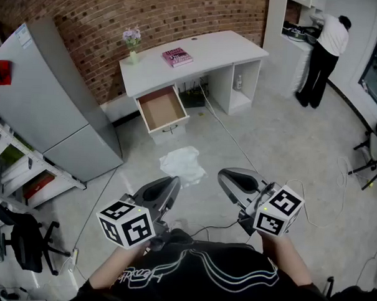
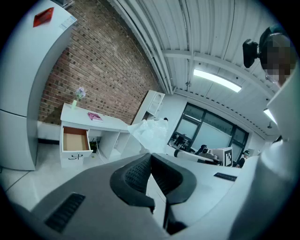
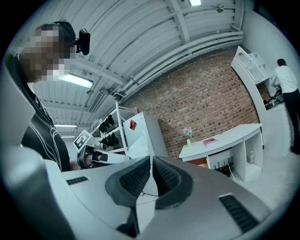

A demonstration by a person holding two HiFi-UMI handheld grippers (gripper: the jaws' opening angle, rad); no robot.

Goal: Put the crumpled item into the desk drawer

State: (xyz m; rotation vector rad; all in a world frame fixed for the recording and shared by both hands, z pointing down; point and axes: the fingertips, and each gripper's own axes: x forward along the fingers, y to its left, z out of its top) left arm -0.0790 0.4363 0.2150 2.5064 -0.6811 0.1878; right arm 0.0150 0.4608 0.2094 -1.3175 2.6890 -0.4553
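A crumpled white item (image 1: pixel 183 164) lies on the grey floor, just ahead of both grippers. Behind it stands a white desk (image 1: pixel 211 51) whose wood-lined drawer (image 1: pixel 160 109) is pulled open. My left gripper (image 1: pixel 173 183) hovers near the item's lower left edge, jaws shut with nothing between them. My right gripper (image 1: pixel 224 177) hangs to the item's right, also shut and holding nothing. In the left gripper view the item (image 2: pixel 151 133) shows beyond the closed left gripper (image 2: pixel 150 156), with the drawer (image 2: pixel 75 140) far off. The right gripper view shows the right gripper (image 3: pixel 151 161) closed and the desk (image 3: pixel 225 137).
A grey fridge (image 1: pixel 47 97) stands left of the desk, a metal shelf (image 1: pixel 25 171) and a black office chair (image 1: pixel 22 242) further left. A pink book (image 1: pixel 177 56) and a flower vase (image 1: pixel 132 46) sit on the desk. Cables (image 1: pixel 224 126) cross the floor. A person (image 1: pixel 324 53) stands back right.
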